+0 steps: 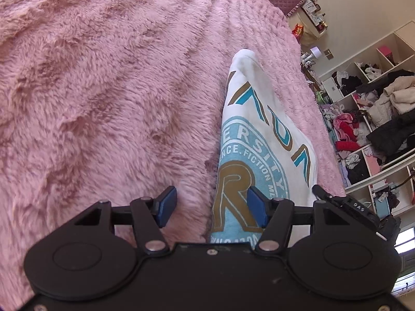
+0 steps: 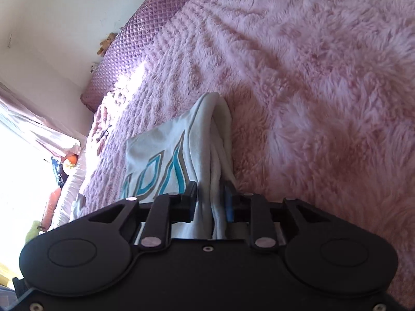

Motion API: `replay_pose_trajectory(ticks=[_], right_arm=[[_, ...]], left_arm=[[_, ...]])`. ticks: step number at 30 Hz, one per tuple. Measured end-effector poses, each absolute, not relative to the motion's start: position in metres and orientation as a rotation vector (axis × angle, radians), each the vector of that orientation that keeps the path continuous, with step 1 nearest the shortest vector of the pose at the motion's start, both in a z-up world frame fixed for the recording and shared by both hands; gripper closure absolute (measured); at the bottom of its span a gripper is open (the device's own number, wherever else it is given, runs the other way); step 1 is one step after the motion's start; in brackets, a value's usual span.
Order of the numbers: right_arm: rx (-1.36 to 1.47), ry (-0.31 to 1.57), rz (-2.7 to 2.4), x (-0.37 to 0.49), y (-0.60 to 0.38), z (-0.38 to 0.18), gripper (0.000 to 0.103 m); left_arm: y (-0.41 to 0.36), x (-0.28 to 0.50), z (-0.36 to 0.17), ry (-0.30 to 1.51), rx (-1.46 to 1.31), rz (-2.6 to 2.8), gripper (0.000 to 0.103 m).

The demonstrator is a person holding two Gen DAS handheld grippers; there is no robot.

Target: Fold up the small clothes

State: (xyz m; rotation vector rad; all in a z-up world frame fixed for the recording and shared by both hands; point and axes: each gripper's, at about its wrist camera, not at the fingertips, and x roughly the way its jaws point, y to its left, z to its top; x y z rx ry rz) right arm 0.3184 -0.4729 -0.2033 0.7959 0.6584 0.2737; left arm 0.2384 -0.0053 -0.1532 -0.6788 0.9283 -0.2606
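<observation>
The white printed shirt [image 1: 262,140] is lying folded on the pink furry bed [image 1: 103,90], just ahead of both grippers. It is looking light, soft and floppy (best pinched at a folded edge). The left gripper [image 1: 211,206] is spreading wide, empty; the right gripper [image 2: 210,202] is bracketing stacked layers, pads loosened.

A bed under a fluffy pink blanket [image 1: 116,90] stretches ahead of both grippers. Its quilted purple headboard [image 2: 135,41] stands against a cream wall [image 2: 52,13]. Open white shelves [image 1: 376,119], crammed with clothes, stand right of the left gripper. Bright window light [image 2: 23,155] floods in left of the right gripper.
</observation>
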Motion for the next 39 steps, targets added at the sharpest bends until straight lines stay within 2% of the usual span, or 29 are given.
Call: replay_pose_trajectory(ticks=[2,6,10,13,14,19,21,22,23,25,26,29,34,37,39], right_arm=[[0.761,0.607,0.27,0.292,-0.474,-0.19,0.056],[0.736,0.598,0.213,0.236,-0.477,-0.187,0.056],[0.705,0.632,0.125,0.195,-0.472,-0.193,0.056],[0.671,0.646,0.096,0.179,-0.463,-0.201,0.056],[0.665,0.65,0.087,0.177,-0.461,-0.203,0.056],[0.652,0.627,0.061,0.176,-0.453,-0.202,0.056],[0.647,0.629,0.069,0.181,-0.452,-0.202,0.056],[0.648,0.64,0.07,0.185,-0.451,-0.203,0.056],[0.646,0.643,0.069,0.187,-0.448,-0.204,0.063],[0.609,0.639,0.033,0.189,-0.443,-0.203,0.08],[0.606,0.637,0.032,0.19,-0.443,-0.202,0.085],[0.578,0.598,0.022,0.186,-0.444,-0.192,0.091],[0.582,0.683,0.005,0.197,-0.445,-0.217,0.093],[0.617,0.67,-0.003,0.192,-0.448,-0.22,0.093],[0.604,0.666,0.001,0.187,-0.448,-0.213,0.085]], left_arm=[[0.002,0.224,-0.148,0.923,-0.645,-0.271,0.042],[0.001,0.198,-0.15,0.942,-0.585,-0.298,0.042],[-0.032,0.168,-0.15,0.891,-0.28,-0.317,0.042],[-0.052,0.162,-0.153,0.867,-0.164,-0.326,0.043],[-0.058,0.161,-0.155,0.868,-0.146,-0.326,0.047],[-0.07,0.163,-0.154,0.838,-0.074,-0.328,0.053],[-0.073,0.164,-0.151,0.83,-0.07,-0.325,0.061],[-0.074,0.167,-0.151,0.831,-0.07,-0.331,0.066],[-0.075,0.17,-0.151,0.836,-0.071,-0.341,0.079],[-0.078,0.176,-0.152,0.835,-0.052,-0.332,0.088],[-0.078,0.176,-0.149,0.827,-0.046,-0.336,0.094],[-0.074,0.172,-0.141,0.8,-0.001,-0.321,0.095],[-0.068,0.185,-0.169,0.899,-0.017,-0.302,0.094],[-0.069,0.185,-0.169,0.902,-0.019,-0.294,0.094],[-0.066,0.182,-0.162,0.906,-0.028,-0.308,0.094]])
